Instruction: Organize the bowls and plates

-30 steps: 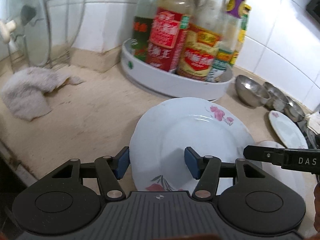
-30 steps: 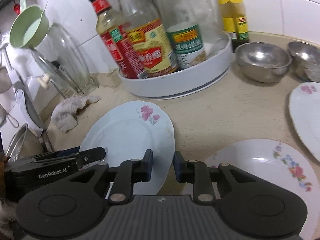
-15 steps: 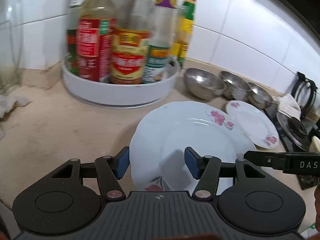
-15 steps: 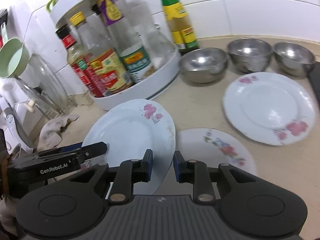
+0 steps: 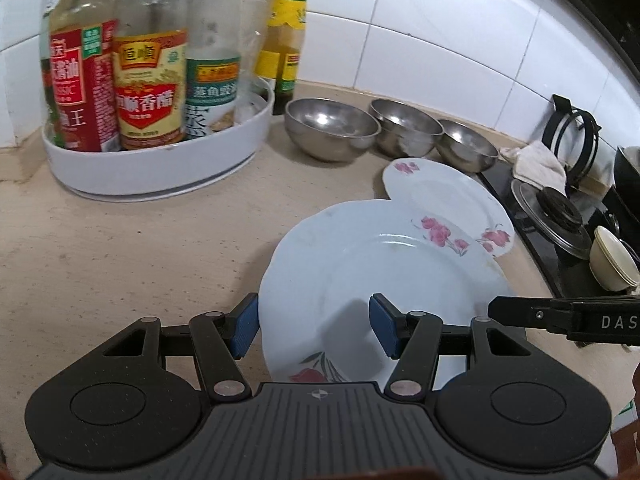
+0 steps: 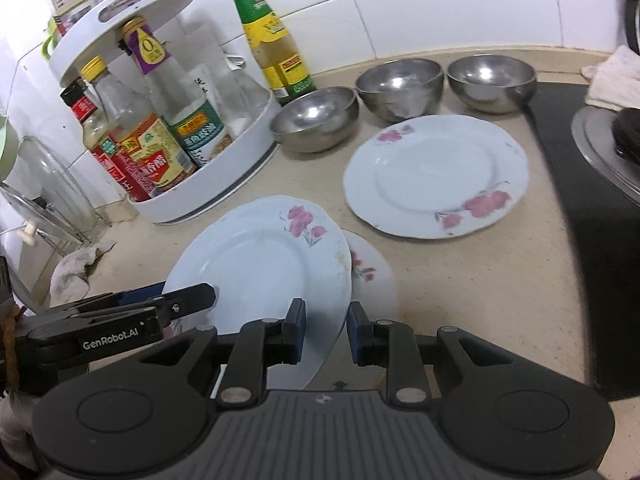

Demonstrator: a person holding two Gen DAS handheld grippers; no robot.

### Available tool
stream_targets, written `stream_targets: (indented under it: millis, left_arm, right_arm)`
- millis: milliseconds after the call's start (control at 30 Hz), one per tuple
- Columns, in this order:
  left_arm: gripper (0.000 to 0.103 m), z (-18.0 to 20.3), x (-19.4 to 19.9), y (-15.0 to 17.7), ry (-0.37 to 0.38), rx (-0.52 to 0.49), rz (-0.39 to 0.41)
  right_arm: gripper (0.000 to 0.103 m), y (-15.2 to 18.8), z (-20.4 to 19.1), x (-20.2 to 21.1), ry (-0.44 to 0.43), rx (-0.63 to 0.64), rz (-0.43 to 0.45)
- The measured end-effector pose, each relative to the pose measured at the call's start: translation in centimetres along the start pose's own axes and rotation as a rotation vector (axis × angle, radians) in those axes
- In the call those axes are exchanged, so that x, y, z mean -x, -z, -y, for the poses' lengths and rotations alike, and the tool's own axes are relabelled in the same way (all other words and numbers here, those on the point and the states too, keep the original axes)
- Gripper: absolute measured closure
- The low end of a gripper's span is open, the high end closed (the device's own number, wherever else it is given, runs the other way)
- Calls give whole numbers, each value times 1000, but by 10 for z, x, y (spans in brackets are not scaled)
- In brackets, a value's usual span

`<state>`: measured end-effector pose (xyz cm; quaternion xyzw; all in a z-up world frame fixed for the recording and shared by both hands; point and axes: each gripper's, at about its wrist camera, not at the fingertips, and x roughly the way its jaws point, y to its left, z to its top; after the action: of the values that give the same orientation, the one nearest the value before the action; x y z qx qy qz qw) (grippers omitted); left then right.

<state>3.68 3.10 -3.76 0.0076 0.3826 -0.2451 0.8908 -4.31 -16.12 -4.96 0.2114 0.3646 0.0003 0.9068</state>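
Note:
A pale blue plate with pink flowers [image 5: 372,264] [image 6: 256,264] hangs above the counter, carried by both grippers. My left gripper [image 5: 314,330] holds its left rim, one blue pad at the plate's edge and the other over its face. My right gripper [image 6: 326,332] is shut on the right rim, which passes between its narrow jaws. A smaller flowered plate [image 6: 372,276] lies on the counter partly under the carried one. A second large flowered plate [image 6: 436,176] [image 5: 448,196] lies flat further right. Three steel bowls [image 6: 316,120] [image 6: 400,84] [image 6: 492,80] stand in a row by the wall.
A white turntable rack [image 5: 160,168] [image 6: 224,184] full of sauce bottles stands at the back left. A black stove [image 6: 592,208] with a pot lid [image 5: 552,220] and a cloth [image 5: 536,160] bounds the right. A cup [image 5: 612,260] sits on the stove.
Both grippers have carried the plate to the right along the counter. The lid rack and rag have left the left wrist view; the bowls, the second plate and the stove have come in.

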Motion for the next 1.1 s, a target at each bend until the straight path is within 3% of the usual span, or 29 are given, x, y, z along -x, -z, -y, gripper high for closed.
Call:
stream_targets:
  millis: [833, 1100]
  left_arm:
    - [38, 14, -18, 2, 2, -19, -28]
    - [38, 17, -18, -5, -10, -42, -5]
  right_arm:
    - [78, 5, 13, -5, 73, 36, -29]
    - [78, -2, 12, 0, 77, 77, 41]
